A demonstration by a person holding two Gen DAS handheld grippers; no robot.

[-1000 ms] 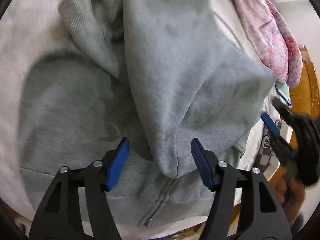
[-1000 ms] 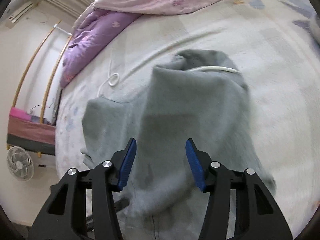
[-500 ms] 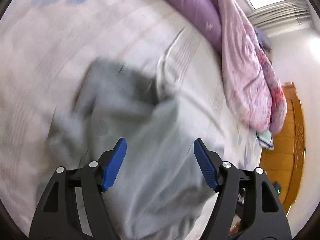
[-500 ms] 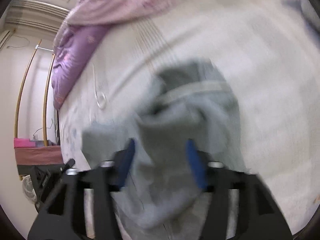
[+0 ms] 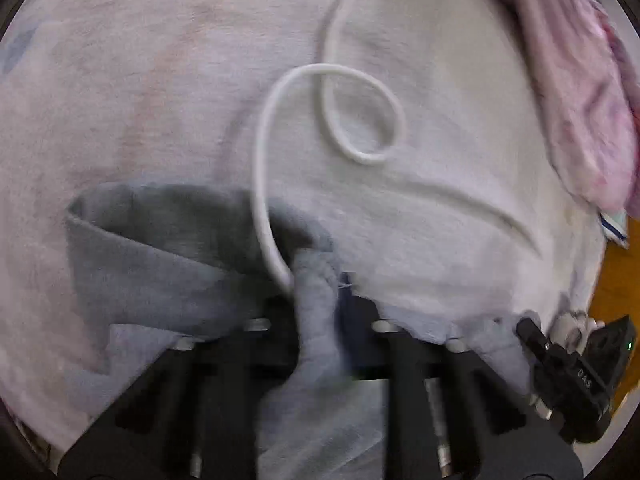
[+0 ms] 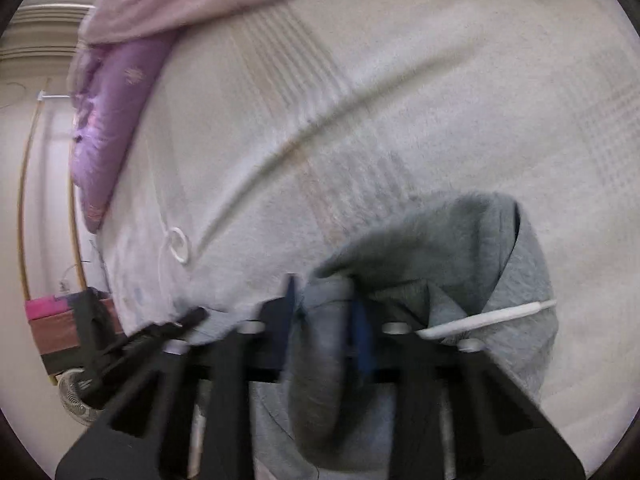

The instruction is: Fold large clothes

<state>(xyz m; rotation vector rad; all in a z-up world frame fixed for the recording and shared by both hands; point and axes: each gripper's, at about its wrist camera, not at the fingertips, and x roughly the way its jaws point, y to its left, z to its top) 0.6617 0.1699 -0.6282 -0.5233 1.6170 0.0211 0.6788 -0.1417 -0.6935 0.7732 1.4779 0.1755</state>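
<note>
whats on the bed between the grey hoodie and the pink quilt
In the left wrist view, the white cord loops on the pale bed cover between the grey hoodie and the pink quilt; otherwise that stretch is bare.

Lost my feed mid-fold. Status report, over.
Left gripper shut on grey fleece hoodie. Right gripper closing on it. White cable lies across hood.

Between your left claw's (image 5: pixel 320 308) matt black plastic arms bunches a soft, fleecy grey hoodie (image 5: pixel 168 256); beyond it, a smooth white cable (image 5: pixel 264 184) on napped pale bedding (image 5: pixel 440 216). Far right: glossy orange wood (image 5: pixel 616 280).
</note>
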